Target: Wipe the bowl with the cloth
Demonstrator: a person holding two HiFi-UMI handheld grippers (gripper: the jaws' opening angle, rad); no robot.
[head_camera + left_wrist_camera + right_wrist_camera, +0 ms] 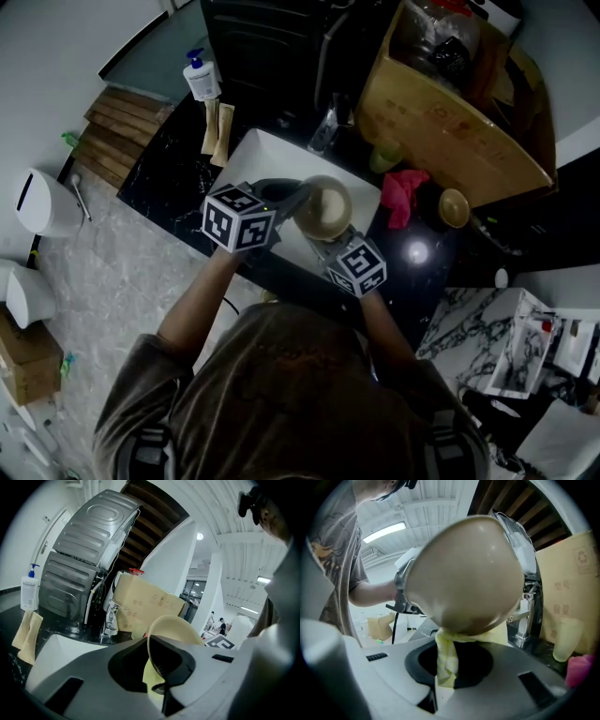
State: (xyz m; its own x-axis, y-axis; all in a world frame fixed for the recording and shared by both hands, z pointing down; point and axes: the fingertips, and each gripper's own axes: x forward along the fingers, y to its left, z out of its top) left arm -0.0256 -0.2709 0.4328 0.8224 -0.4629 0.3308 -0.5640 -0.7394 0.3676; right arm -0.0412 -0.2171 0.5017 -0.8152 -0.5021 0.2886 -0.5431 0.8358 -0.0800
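A beige bowl (324,206) is held tilted over the white sink (258,150). My left gripper (292,199) is shut on its rim. In the left gripper view the bowl (174,629) stands edge-on between the jaws of my left gripper (159,667), with yellow cloth (149,681) just below it. My right gripper (323,244) comes from below, shut on the yellow cloth (446,660). In the right gripper view the cloth is pressed against the bowl's rounded outer underside (464,573), right above my right gripper (443,679). The inside of the bowl is hidden.
A faucet (324,129) stands behind the sink on the black counter (159,159). A soap bottle (200,77) is at the back left. A cardboard box (450,112), a green cup (382,156), a pink cloth (401,195) and a small bowl (454,208) sit to the right.
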